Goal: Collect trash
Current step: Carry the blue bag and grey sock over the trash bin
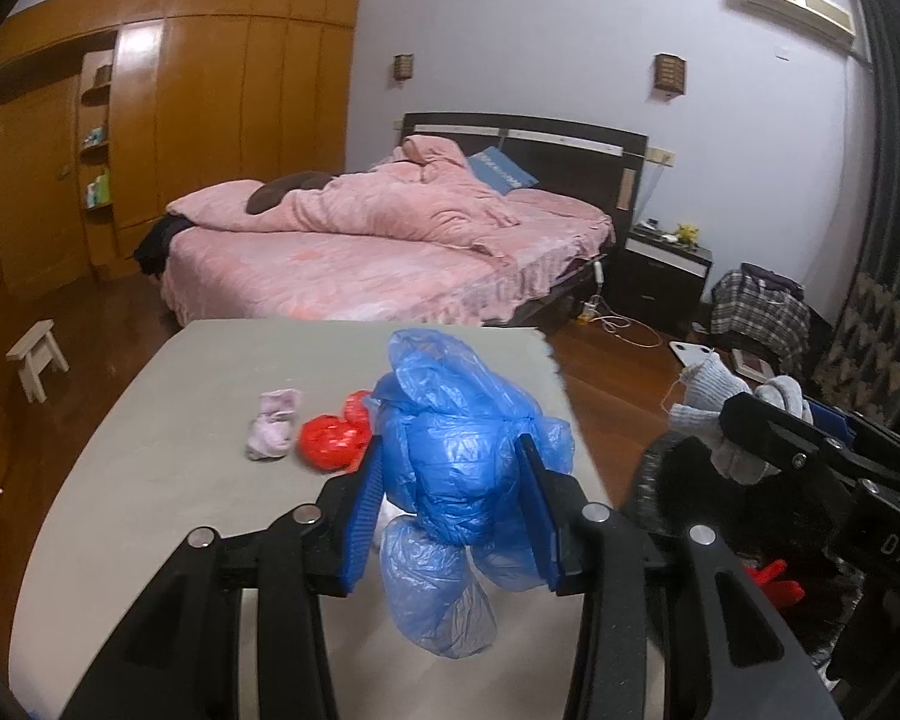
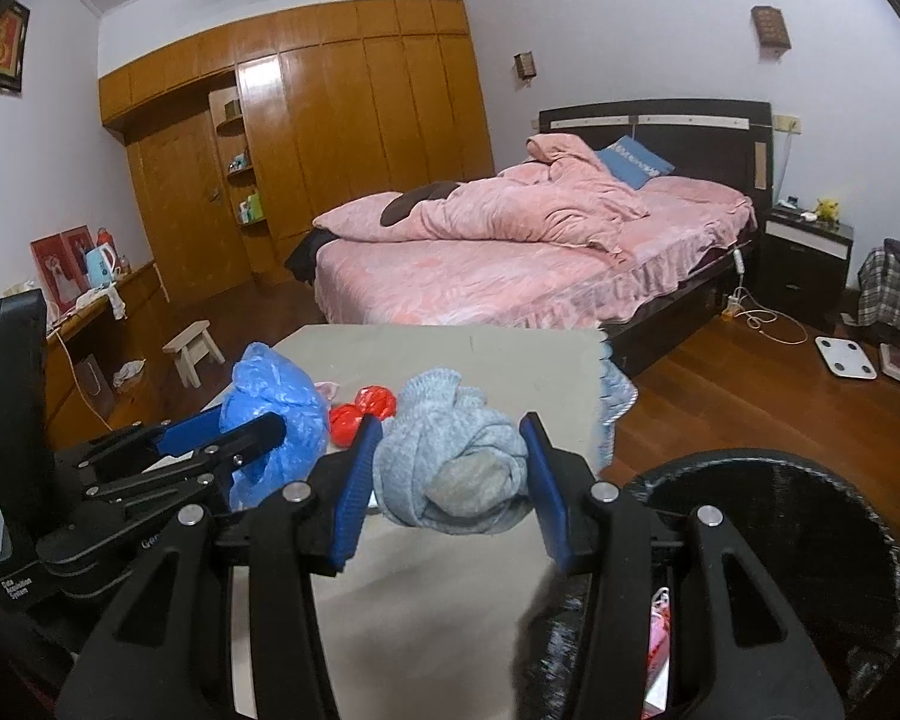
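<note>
Above the table (image 1: pixel 150 480), left tongs (image 1: pixel 450 516) clamp a blue bag (image 1: pixel 456 456); right tongs (image 2: pixel 450 480) clamp a grey sock (image 2: pixel 450 468).

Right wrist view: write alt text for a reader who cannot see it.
The right gripper clamps a balled grey sock above a grey table, beside a black bin. The left gripper holds crumpled blue plastic.

Both wrist views look slightly down, close over the table (image 1: pixel 150 480) — sharing, seemingly, the bed (image 2: pixel 510 276).
</note>
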Tool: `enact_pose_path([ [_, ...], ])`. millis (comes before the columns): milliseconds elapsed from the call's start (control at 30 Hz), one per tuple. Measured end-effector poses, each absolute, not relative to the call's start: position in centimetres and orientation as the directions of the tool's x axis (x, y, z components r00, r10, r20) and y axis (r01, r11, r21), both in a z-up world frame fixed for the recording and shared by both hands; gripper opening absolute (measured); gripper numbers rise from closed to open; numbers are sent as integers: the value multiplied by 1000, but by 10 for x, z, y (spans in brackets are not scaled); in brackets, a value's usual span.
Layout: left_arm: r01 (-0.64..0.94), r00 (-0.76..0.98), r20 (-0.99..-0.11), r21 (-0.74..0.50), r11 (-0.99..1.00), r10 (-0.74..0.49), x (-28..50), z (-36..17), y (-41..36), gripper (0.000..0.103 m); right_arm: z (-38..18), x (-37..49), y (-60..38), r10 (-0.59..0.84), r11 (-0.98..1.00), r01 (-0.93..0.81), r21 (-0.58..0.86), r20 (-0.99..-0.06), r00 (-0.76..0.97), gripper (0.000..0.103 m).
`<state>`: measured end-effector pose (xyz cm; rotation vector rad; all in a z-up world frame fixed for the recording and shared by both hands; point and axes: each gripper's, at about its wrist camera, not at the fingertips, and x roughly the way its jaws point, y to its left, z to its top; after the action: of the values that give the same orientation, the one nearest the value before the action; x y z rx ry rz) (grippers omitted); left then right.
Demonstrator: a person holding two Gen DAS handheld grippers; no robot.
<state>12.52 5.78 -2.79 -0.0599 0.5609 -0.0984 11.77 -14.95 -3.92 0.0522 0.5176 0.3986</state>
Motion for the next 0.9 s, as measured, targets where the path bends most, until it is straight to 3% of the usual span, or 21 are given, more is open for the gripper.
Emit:
enact_pose_path([
  [900,352,794,-508,-65,934,-335,111,-26,-90,43,-49,67,-290,147,987,-96,132,-467,872,46],
])
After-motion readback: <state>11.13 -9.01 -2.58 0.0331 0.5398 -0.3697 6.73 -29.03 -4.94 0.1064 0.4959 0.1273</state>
